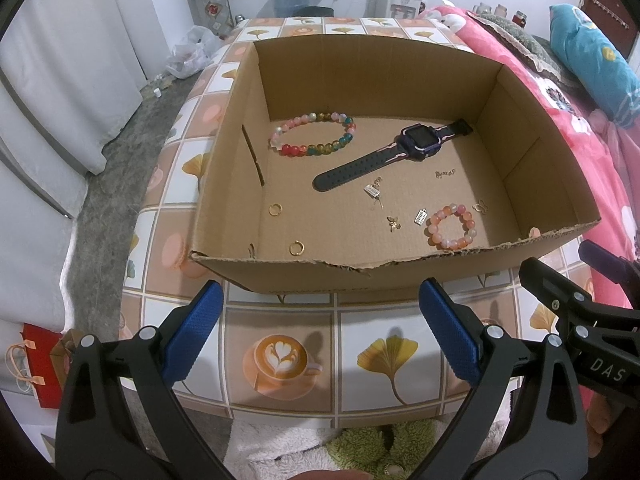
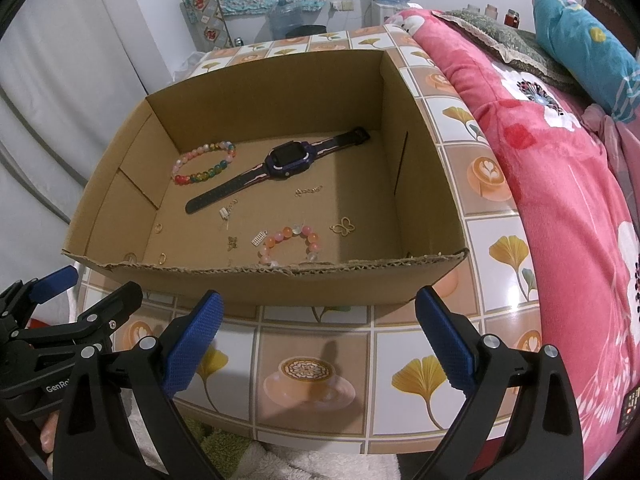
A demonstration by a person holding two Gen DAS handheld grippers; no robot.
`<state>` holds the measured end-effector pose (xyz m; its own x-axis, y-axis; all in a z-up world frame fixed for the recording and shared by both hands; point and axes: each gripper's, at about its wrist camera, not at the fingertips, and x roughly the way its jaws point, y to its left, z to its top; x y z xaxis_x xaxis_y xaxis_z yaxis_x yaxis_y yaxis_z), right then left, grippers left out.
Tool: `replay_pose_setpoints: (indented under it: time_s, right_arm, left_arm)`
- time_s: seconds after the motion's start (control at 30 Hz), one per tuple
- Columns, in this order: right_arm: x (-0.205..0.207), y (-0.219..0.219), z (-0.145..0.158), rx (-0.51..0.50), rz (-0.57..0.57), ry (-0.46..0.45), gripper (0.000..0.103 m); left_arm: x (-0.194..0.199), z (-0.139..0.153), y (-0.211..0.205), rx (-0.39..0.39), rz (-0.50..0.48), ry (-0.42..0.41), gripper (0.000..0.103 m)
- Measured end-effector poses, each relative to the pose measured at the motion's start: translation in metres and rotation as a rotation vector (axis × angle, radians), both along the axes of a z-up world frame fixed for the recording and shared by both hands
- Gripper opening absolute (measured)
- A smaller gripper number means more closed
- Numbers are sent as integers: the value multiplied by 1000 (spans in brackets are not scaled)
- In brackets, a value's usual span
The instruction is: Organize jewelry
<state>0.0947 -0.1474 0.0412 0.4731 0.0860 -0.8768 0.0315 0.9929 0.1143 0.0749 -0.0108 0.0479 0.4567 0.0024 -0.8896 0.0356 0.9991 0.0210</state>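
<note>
Both grippers, left [image 1: 320, 328] and right [image 2: 318, 330], hover with fingers apart, empty, at frame bottom before the open brown cardboard box [image 1: 400, 80] holding a purple smartwatch [image 1: 420, 140] and multicoloured bead bracelet [image 1: 312, 134] on the tiled-pattern tabletop [image 1: 340, 360].

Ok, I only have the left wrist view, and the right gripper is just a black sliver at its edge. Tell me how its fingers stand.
Observer: The right gripper is wide open and holds nothing. Its blue fingers hang over the tablecloth, short of the cardboard box.
Operator: Good. Now describe the box's right wall, I see it only edge-on.
Observer: It has a narrow upright slit, about level with the watch.
</note>
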Motion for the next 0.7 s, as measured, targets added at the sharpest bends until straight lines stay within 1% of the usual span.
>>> replay_pose_setpoints:
  time_s: [0.7]
  right_arm:
    - [0,0,0,2,-3,2,94]
  left_arm:
    - [0,-2,0,-1,-3,3,95]
